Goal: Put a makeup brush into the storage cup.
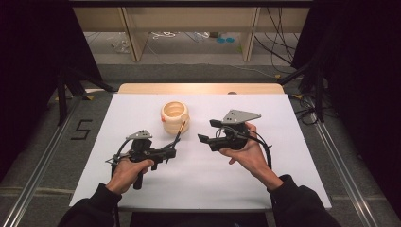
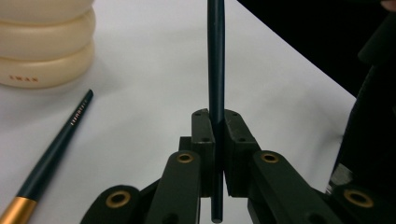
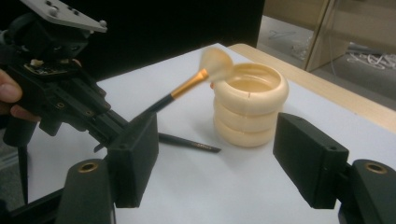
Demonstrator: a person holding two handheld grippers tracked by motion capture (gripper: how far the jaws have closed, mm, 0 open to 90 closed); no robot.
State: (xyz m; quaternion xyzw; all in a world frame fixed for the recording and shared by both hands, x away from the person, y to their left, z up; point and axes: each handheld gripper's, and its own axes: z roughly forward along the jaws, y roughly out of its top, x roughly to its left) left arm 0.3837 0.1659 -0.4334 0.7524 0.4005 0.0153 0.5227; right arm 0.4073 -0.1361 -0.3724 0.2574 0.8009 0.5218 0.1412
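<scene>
A cream ringed holder (image 1: 175, 116) stands upright on the white table (image 1: 142, 189). My left gripper (image 1: 170, 152) is shut on the dark handle of a makeup brush (image 2: 216, 70). That brush has a gold ferrule, and its pale bristles (image 3: 217, 58) hover by the holder's rim (image 3: 250, 77). A second dark brush (image 2: 56, 149) with a gold ferrule lies flat on the table beside the holder's base. My right gripper (image 1: 208, 131) is held to the right of the holder, open, with nothing between its jaws (image 3: 215, 163).
The table's wooden far edge (image 1: 198, 88) lies behind the holder. Black curtains and metal rails flank the table. Cables trail on the floor beyond it, by wooden furniture legs (image 1: 135, 38).
</scene>
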